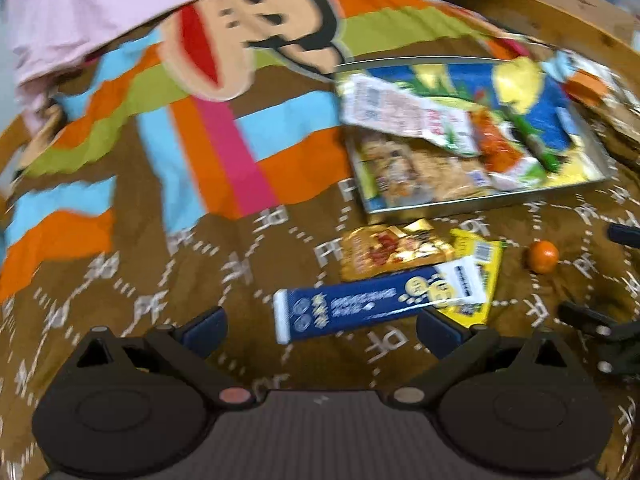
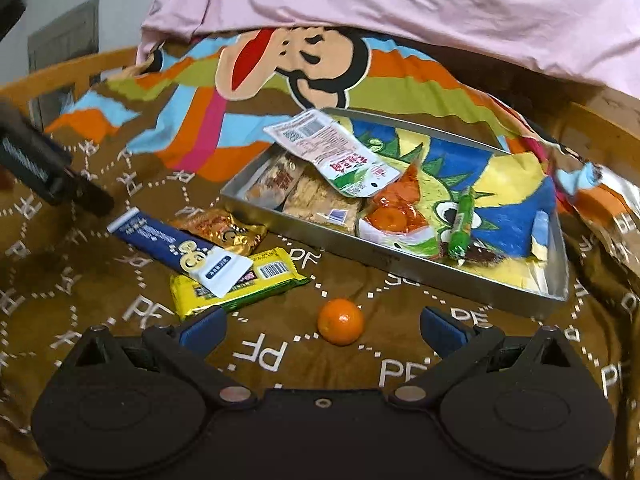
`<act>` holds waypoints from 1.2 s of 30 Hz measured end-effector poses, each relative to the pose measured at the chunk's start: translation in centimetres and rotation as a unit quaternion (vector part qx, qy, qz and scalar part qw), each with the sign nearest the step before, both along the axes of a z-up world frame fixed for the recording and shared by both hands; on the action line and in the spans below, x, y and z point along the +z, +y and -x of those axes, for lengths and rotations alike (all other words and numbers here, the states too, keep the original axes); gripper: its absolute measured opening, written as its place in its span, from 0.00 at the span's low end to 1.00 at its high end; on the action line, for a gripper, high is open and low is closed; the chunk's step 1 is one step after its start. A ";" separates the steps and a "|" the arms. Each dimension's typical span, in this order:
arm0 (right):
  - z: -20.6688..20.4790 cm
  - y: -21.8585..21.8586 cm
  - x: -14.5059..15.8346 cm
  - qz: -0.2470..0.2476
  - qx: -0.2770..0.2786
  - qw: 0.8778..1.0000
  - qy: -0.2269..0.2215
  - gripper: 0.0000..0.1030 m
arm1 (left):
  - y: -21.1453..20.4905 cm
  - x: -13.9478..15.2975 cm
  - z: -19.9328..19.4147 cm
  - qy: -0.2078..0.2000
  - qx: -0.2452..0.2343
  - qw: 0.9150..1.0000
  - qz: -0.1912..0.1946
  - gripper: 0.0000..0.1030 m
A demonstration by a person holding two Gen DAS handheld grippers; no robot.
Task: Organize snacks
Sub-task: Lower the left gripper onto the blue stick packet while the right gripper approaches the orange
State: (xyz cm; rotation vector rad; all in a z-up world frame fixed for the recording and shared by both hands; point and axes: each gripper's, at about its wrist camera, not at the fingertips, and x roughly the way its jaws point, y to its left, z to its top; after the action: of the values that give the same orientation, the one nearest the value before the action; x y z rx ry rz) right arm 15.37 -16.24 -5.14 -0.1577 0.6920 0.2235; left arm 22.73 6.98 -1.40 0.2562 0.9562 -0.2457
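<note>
Left wrist view (blurred throughout). The left gripper (image 1: 320,326) is seen with its jaws spread wide and nothing between them, held above a brown cloth (image 1: 160,280) printed with white letters. One metal tray (image 1: 480,206) is noted at upper right, its floor printed in blue and yellow. Inside it, a white-and-green pouch (image 1: 404,116) is laid over a pale biscuit pack (image 1: 416,176); an orange-and-white pouch (image 1: 508,152) and a green stick (image 1: 536,140) are beside them. Outside the tray, three packets are counted on the cloth: a gold packet (image 1: 392,252), a yellow packet (image 1: 478,276) and a long blue packet (image 1: 360,304), the blue one resting across the other two. One small orange (image 1: 542,256) is seen to the right, apart from them. Part of the other gripper is visible at the right edge.

Right wrist view (sharper). The right gripper (image 2: 320,322) is likewise spread open and empty, with the orange (image 2: 341,321) lying on the cloth (image 2: 120,340) between its two fingers, touched by neither. The tray (image 2: 400,258) is found to hold five items: two biscuit packs side by side ( (image 2: 276,180) and (image 2: 324,198)), the white-and-green pouch (image 2: 332,152) propped over them and past the tray's rim, the orange-and-white pouch (image 2: 400,212) and the green stick (image 2: 462,224). Left of the tray, the same three packets are counted: gold (image 2: 224,230), yellow (image 2: 240,284) and blue (image 2: 180,246). The left gripper (image 2: 48,172) is seen at the left edge. A pink cloth (image 2: 400,8) is draped across the far side.
</note>
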 end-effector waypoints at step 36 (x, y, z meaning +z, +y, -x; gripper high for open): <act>-3.9 -0.7 -3.9 -0.052 -0.039 0.996 0.063 0.60 | 4.7 -9.4 -3.9 0.175 0.347 0.840 0.379 0.93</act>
State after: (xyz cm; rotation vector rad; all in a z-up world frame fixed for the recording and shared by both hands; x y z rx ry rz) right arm 19.28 -16.93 -9.01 -0.0164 0.8079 0.1954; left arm 26.63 11.64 -10.77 -0.8934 1.1743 0.0198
